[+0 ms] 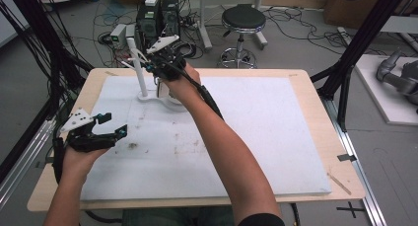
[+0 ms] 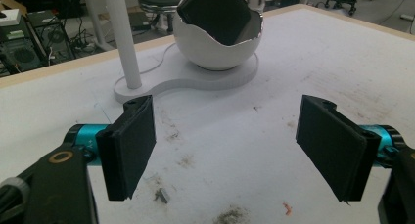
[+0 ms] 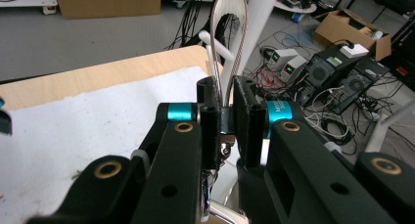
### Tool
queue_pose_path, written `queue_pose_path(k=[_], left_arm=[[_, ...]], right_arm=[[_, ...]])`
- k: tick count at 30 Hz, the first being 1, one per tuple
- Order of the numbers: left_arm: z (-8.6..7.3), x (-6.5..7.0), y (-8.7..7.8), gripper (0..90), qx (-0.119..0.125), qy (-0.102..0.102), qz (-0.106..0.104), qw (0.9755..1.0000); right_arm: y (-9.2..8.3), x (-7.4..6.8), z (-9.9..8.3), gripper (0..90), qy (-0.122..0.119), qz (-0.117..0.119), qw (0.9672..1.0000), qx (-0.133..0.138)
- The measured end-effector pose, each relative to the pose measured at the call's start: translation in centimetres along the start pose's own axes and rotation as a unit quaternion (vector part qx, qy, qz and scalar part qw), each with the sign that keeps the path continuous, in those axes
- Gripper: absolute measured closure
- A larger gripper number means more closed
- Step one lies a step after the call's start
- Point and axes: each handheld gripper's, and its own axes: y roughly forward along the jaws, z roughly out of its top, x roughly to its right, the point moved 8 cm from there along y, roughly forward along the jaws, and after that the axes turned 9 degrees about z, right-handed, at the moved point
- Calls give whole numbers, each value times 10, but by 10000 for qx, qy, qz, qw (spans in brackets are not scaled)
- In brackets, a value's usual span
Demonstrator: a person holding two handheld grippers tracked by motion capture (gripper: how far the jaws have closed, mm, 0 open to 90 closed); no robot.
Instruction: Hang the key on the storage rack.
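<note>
A white stand has a thin pole with side pegs and a flat base. On that base sits a white bowl with a jagged rim, and a dark flat thing leans inside it. My right gripper is up beside the pole, above the bowl. In the right gripper view it is shut on the bottom of a pale looped strap that rises in front of the pole. My left gripper hovers open over the mat's left side, its pads wide apart and holding nothing.
A white mat with brown specks covers the wooden table. Behind the table stand computer towers, a black stool and loose cables. Black frame posts rise at both sides.
</note>
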Motion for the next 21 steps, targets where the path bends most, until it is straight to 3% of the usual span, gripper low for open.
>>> queue_pose_path(k=[8, 15, 21], left_arm=[[-1, -3, -2, 227, 17, -66, 4, 10000], [-5, -8, -1, 227, -38, -92, 24, 9999], [-3, -6, -1, 227, 19, -90, -21, 10000]], right_arm=[[21, -6, 9, 828, -98, 85, 9999, -81], [36, -8, -1, 828, -97, 108, 9995, -283], [40, -3, -10, 820, -48, -57, 9990, -438]])
